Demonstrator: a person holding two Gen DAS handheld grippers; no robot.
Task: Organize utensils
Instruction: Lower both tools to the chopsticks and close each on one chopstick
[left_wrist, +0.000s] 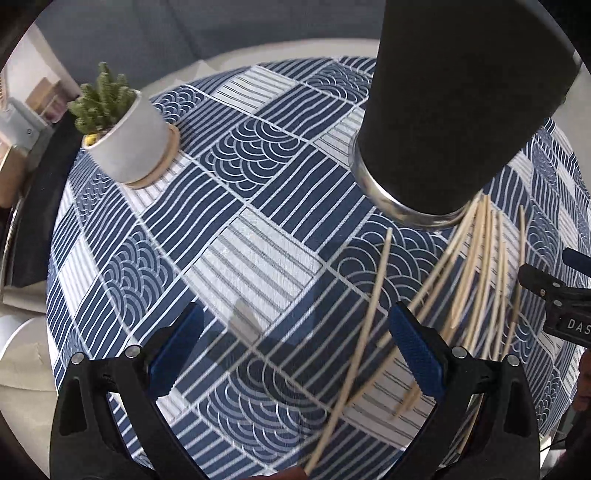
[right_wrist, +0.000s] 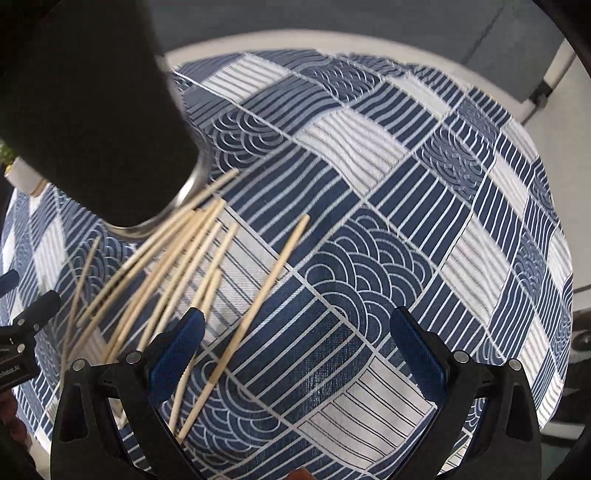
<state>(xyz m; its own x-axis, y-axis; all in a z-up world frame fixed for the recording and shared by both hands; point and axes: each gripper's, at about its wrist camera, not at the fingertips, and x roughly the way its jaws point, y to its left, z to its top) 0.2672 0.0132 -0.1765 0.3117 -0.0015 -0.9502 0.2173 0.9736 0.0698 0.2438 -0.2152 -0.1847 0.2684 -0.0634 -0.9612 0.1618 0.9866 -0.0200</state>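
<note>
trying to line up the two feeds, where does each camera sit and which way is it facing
Left wrist: sits on the left tongs, looking down along the open blue fingers at the patterned tablecloth, potted cactus, black cylinder container and wooden sticks; the right tongs show at the right edge.
Right wrist: sits on the right tongs, open, looking down; the left tongs show at the left edge.
Shared: the tablecloth, container and sticks.
</note>
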